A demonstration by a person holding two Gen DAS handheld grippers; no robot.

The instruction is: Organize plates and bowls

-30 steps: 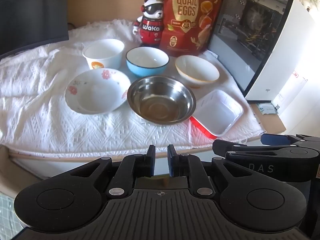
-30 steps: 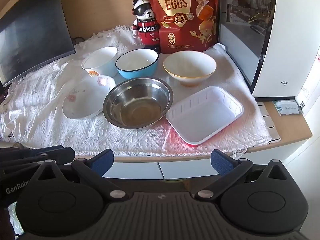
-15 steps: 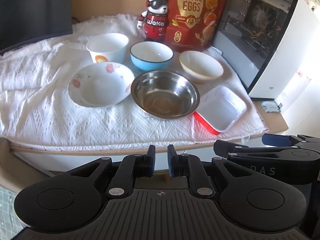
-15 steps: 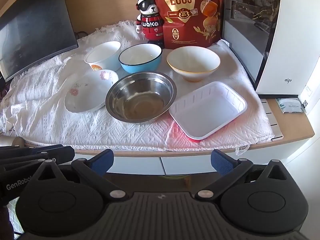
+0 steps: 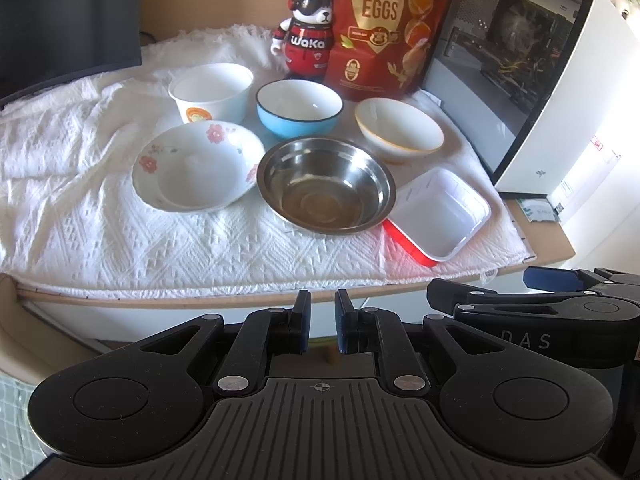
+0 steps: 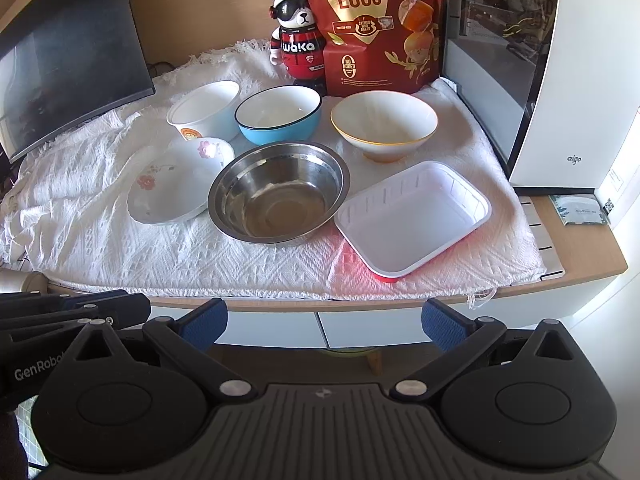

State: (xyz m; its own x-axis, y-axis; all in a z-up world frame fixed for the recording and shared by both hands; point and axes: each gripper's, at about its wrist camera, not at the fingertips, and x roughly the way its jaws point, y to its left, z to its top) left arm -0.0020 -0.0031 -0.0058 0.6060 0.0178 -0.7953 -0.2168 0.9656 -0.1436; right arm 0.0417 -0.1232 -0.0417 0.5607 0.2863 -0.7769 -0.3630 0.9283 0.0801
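Steel bowl (image 6: 278,192) is rigid, light and slippery; grasp its rim. Left gripper (image 5: 322,322) is clenched empty, right gripper (image 6: 324,318) released.

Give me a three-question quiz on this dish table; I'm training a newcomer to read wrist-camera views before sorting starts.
1. True or false: the steel bowl has another dish stacked inside it.
2. Which dish stands directly in front of the quail eggs bag?
A. the blue bowl
B. the orange-rimmed bowl
C. the flowered dish
3. Fill in: the left tongs are ____, while the right tongs are ____.

Key
1. False: it holds no other dish.
2. B.
3. Shut with nothing between them; open. Both are short of the table edge, touching no dish.
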